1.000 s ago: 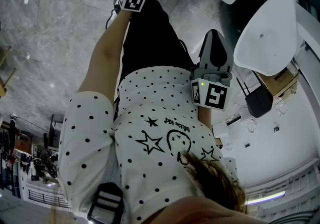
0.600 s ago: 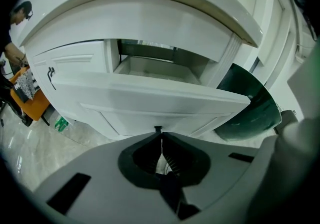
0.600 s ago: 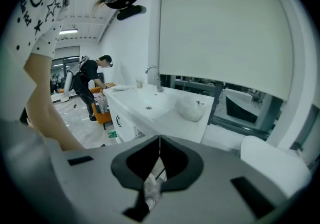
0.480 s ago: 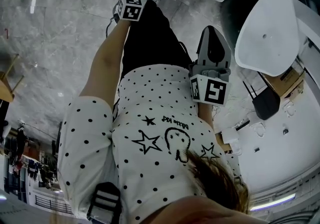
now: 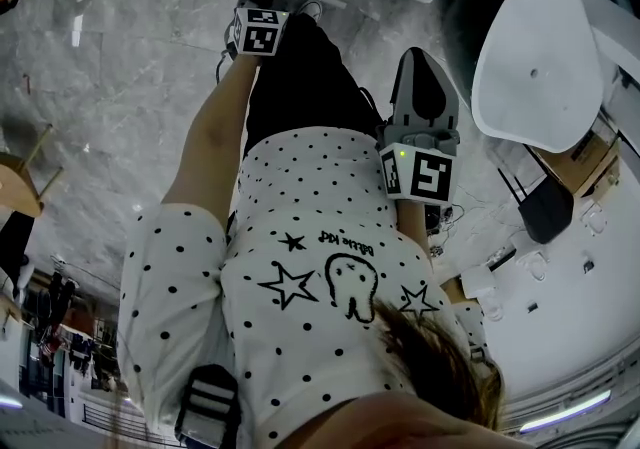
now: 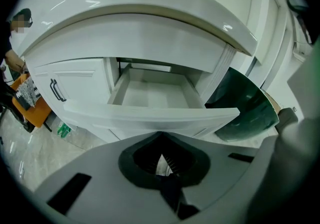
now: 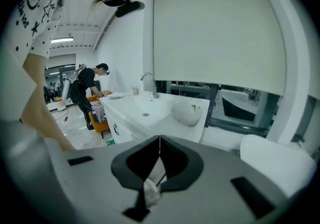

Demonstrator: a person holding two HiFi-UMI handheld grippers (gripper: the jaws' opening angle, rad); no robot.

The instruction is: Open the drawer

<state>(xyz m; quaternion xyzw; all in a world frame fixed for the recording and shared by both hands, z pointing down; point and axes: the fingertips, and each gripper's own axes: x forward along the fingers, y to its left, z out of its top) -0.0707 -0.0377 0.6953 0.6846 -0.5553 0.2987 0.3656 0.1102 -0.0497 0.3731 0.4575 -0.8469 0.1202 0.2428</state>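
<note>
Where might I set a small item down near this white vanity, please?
The open white drawer looks bare inside, between its side walls. The white countertop is bare in front of the pale rounded lump; it is tighter by the chrome faucet.

Drawer (image 6: 150,115): white, smooth, soft sheen like painted wood.
Cupboard handle (image 6: 57,91): dark metal.
Floor (image 5: 110,107): grey veined stone, polished.
Shirt (image 5: 300,237): white dotted cloth, matt.
Left gripper (image 6: 161,135): grey plastic, matt; its pads (image 6: 173,161) are black and ribbed.
Basin (image 7: 145,111): white, glossy.
</note>
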